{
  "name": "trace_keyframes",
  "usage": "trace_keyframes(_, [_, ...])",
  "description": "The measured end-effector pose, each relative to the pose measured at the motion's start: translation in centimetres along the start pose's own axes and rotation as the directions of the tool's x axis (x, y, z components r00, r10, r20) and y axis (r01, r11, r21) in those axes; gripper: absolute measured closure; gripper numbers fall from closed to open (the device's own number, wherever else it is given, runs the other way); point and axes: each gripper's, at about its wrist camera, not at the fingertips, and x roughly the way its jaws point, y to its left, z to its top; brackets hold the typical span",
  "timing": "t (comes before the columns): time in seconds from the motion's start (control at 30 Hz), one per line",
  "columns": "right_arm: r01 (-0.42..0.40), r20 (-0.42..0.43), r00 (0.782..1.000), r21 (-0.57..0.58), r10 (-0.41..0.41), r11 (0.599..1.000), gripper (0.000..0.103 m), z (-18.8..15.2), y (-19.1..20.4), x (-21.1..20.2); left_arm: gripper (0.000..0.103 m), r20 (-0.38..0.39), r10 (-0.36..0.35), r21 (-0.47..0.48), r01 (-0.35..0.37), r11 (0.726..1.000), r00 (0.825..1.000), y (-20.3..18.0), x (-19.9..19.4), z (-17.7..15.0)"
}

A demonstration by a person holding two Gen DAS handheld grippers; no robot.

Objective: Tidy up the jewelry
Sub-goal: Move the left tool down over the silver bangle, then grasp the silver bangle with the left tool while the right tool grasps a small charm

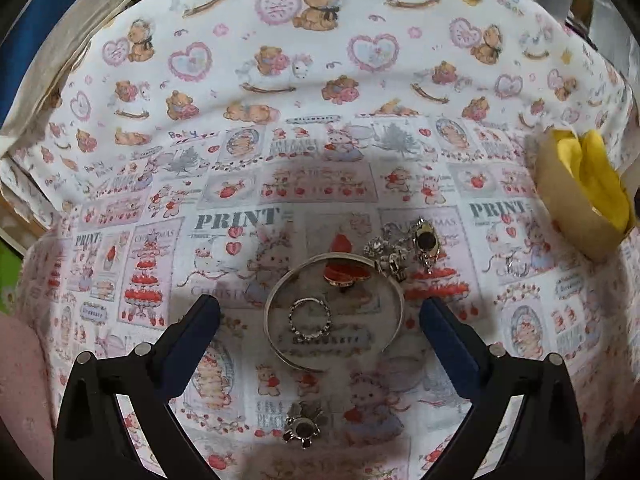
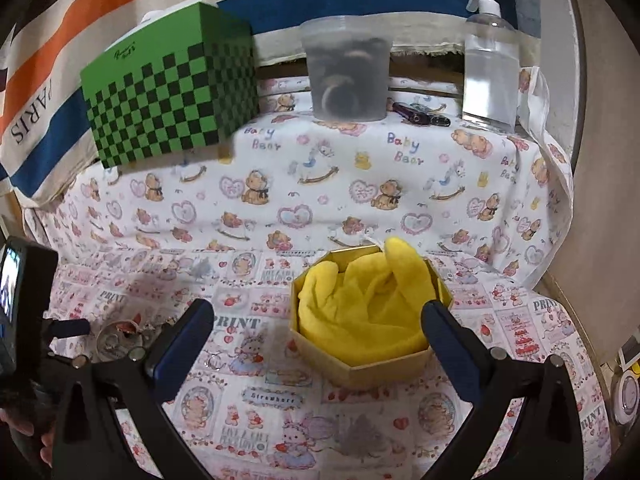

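Observation:
In the left wrist view a silver bangle [image 1: 276, 292] lies on the printed cloth between the wide-apart fingers of my left gripper [image 1: 320, 312], which is open and holds nothing. Inside the bangle lie a small beaded ring [image 1: 310, 318] and a red-and-gold piece [image 1: 346, 274]. A cluster of sparkly silver pieces [image 1: 404, 246] sits just beyond it, and a flower-shaped brooch [image 1: 303, 426] lies nearer. The gold octagonal box [image 2: 384, 370] lined with yellow cloth [image 2: 360, 312] stands between the open fingers of my right gripper [image 2: 318, 314]. The jewelry pile [image 2: 120, 338] shows far left.
A green checkered box [image 2: 172, 92], a cloudy plastic tub [image 2: 348, 76], a clear pump bottle [image 2: 490, 64] and a small dark object [image 2: 420, 116] stand along the back. The left gripper's body and a hand [image 2: 24, 360] fill the left edge. A wall runs along the right side.

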Motion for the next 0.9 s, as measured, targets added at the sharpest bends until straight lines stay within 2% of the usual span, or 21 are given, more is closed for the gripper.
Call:
trace_keyframes(0.33, [0.018,-0.014,1.000,-0.023,-0.018,1.000,0.000,-0.5,0.6,0.5,0.022,-0.003,-0.053,-0.042,0.053,0.998,0.999,1.1,0.0,0.5])
trace_keyframes(0.47, [0.026,-0.019,0.999,-0.028,-0.027,0.999,0.000,-0.7,0.9,0.8,0.036,0.000,-0.052,-0.033,0.052,0.998,0.999,1.4,-0.8,0.5])
trace_keyframes(0.63, [0.051,0.033,0.998,-0.026,-0.050,0.998,0.000,-0.6,0.9,-0.1,0.036,0.008,-0.100,-0.079,0.100,0.992,0.995,3.6,-2.1,0.8])
trace_keyframes(0.77, [0.037,0.026,0.999,0.000,-0.037,0.999,0.000,-0.4,0.4,0.0,0.036,0.057,-0.103,-0.110,0.109,0.988,0.993,5.1,-3.6,1.1])
trace_keyframes(0.9, [0.033,0.013,0.999,0.023,-0.034,0.999,0.000,-0.4,-0.1,0.2,0.036,0.104,-0.154,-0.133,0.168,0.977,0.982,5.9,-4.4,1.5])
